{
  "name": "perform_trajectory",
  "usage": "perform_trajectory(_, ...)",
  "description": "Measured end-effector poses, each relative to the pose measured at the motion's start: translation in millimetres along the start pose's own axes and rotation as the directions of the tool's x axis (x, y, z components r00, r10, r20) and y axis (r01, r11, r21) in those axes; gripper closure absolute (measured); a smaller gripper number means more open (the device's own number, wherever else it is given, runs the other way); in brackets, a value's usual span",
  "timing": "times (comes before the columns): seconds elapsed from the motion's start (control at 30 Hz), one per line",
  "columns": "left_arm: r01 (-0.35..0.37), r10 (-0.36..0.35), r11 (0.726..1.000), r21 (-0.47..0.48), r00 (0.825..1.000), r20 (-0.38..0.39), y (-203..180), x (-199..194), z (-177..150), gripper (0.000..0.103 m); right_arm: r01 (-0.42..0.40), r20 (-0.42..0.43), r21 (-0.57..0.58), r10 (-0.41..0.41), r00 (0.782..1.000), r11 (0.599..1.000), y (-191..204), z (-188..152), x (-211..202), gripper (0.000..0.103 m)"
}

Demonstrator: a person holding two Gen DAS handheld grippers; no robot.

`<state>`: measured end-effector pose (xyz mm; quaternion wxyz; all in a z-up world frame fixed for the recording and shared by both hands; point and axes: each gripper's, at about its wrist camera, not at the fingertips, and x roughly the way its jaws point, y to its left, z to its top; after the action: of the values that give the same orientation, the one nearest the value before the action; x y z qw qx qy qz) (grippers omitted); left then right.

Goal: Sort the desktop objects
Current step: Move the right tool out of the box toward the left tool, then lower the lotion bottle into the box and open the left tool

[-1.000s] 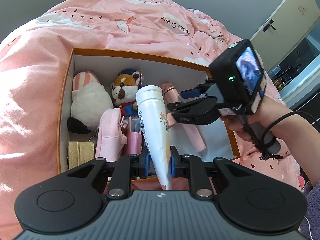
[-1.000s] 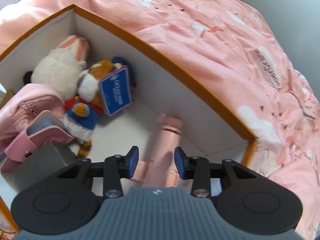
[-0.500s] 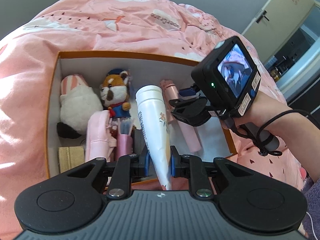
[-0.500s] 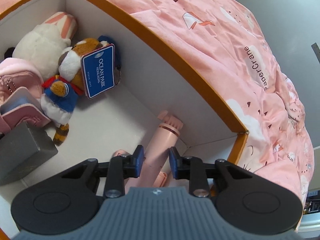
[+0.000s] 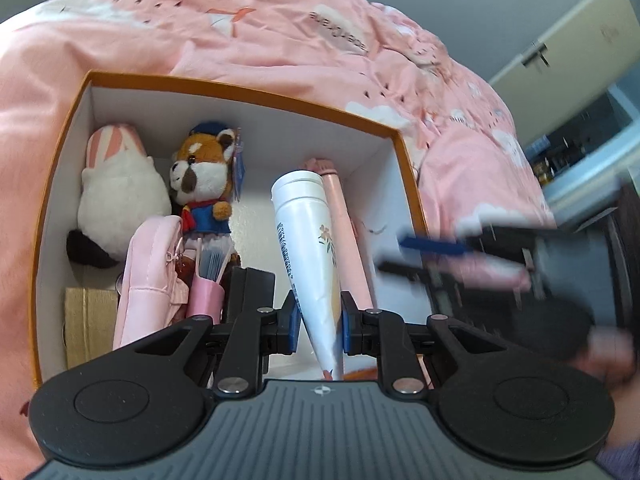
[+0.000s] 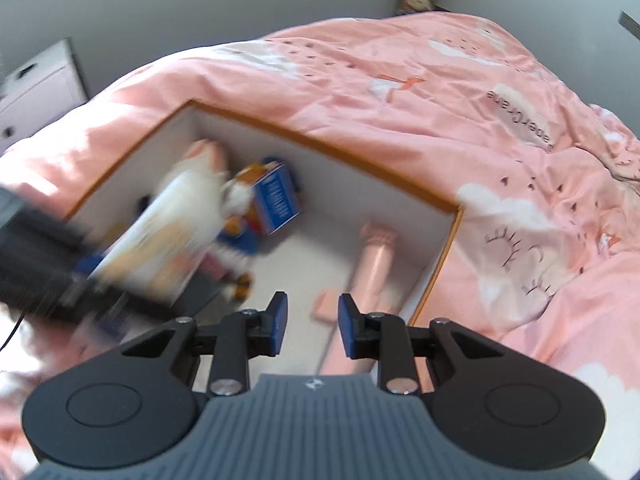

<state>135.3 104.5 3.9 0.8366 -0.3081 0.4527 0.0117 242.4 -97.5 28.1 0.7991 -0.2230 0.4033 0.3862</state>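
While the orange-rimmed box (image 5: 408, 168) on the bed (image 5: 200, 20) fills up, the left tongs (image 5: 319, 330) pinch the white tube (image 5: 310, 240) by its crimped tail, cap over the box floor: lower it beside the pink bottle (image 5: 344, 216), clear of the plush fox (image 5: 206, 176), then release. Right tongs (image 6: 308, 326) hang spread, nothing between them, after closing partway, above the bottle's near end. Only the right view shows the fox's blue tag (image 6: 278, 200); only the left shows the pink pouch (image 5: 150, 264).
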Motion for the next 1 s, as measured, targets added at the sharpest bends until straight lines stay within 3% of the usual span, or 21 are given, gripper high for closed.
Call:
perform_trajectory(0.23, -0.013, 0.014, 0.997, -0.075, 1.000, 0.008, 3, 1, 4, 0.081, -0.083, 0.087, -0.111, 0.093, 0.992, 0.990, 51, -46, -33, 0.075)
perform_trajectory(0.5, 0.026, -0.027, 0.991, -0.132, 1.000, -0.008, 1, 1, 5, 0.081, -0.031, 0.191, -0.264, 0.083, 0.978, 0.964, 92, -50, -35, 0.074)
perform_trajectory(0.63, 0.022, -0.027, 0.987, -0.158, 0.999, -0.031, 4, 5, 7, 0.079, -0.014, 0.215, -0.261, 0.072, 0.974, 0.965, 94, -53, -37, 0.084)
perform_trajectory(0.8, 0.063, -0.078, 0.978, -0.199, 0.994, -0.070, 10, 13, 9, 0.062, 0.073, 0.254, -0.279, 0.000, 0.967, 0.958, 93, -54, -41, 0.096)
perform_trajectory(1.0, 0.141, -0.147, 0.968, -0.206, 0.989, -0.016, 17, -1, 16, 0.047, 0.097, 0.303, -0.278, -0.009, 0.953, 0.956, 89, -46, -49, 0.098)
